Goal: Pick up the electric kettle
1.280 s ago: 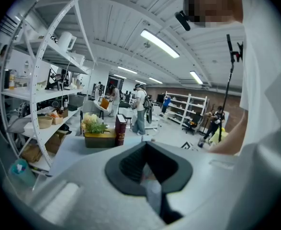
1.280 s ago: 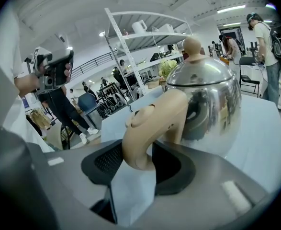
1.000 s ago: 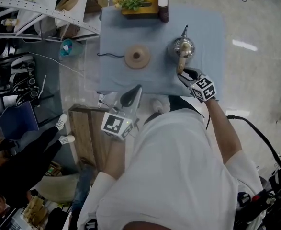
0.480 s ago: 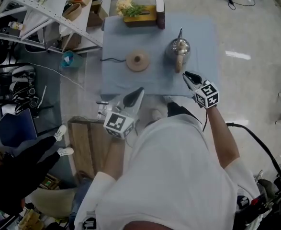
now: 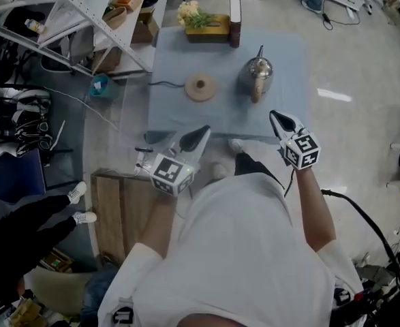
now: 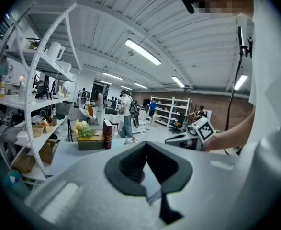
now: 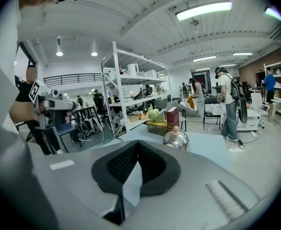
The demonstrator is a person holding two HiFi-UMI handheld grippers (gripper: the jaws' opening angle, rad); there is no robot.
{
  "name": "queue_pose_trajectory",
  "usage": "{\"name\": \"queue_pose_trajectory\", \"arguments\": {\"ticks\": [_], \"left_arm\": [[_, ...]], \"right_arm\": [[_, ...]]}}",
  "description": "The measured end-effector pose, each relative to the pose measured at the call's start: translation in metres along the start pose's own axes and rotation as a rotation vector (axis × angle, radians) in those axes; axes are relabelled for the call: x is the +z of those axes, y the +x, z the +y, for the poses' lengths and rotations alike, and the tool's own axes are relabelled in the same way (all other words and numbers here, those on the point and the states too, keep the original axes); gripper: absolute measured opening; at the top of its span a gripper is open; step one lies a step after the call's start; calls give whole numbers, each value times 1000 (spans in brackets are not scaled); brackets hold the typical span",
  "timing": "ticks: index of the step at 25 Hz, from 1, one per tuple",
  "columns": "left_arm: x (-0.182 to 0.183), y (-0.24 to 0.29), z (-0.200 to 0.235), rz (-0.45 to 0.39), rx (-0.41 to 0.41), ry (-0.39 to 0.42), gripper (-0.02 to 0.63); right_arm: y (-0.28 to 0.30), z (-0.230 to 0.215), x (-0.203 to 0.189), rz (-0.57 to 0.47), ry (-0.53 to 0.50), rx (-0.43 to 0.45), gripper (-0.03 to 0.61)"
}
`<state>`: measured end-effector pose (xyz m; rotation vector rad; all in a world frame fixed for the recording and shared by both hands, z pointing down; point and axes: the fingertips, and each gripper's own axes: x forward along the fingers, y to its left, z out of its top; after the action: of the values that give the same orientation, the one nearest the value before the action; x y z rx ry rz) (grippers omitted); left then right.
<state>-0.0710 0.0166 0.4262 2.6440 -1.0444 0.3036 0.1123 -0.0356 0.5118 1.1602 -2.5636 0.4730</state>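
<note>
The steel electric kettle [image 5: 256,75] [image 7: 176,139] with a tan handle stands on the blue table cloth [image 5: 281,53], to the right of its round base [image 5: 200,86]. My right gripper [image 5: 276,117] [image 7: 137,145] hangs off the table's near edge, a short way in front of the kettle and apart from it. Its jaws have just been closing and now meet with nothing between them. My left gripper [image 5: 201,133] [image 6: 146,147] sits lower left at the table's near edge, its jaws together and empty.
A box of flowers [image 5: 203,20] and an upright book [image 5: 235,13] stand at the table's far edge. A cord [image 5: 162,83] runs left from the base. Metal shelving [image 5: 84,26] is at the left, a wooden bench [image 5: 114,210] below it. People stand further back [image 7: 226,104].
My right gripper has drawn back from the kettle's handle toward me and risen, its jaws closing on nothing. The kettle stays on the table. My left gripper has shifted a little.
</note>
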Motion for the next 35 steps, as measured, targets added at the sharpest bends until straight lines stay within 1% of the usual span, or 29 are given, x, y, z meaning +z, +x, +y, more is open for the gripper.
{"name": "queue_pose_trajectory", "arguments": {"ticks": [5,13,16,23,30,35], "left_arm": [[3,-11,-15,-25,-28,-5,3],[10,-13,-42,-37,-76,16,3],[17,-11,-49,-44,-74,23,3],[24,1,-60,-43,-46,40,3],[29,10,-80,-63,-15,35,3],[34,20,-94,-65,-17,46,3]], "right_arm": [[-31,21,7,-19,-1,-49,5],[-73,40,15,-58,4,-87,5],[-80,42,23,-73,-5,-79,5],[-96,49,44,-130,0,-23,5],[-116,45,39,-113,2,-3,5],[-126,41,40,-126,15,10,3]]}}
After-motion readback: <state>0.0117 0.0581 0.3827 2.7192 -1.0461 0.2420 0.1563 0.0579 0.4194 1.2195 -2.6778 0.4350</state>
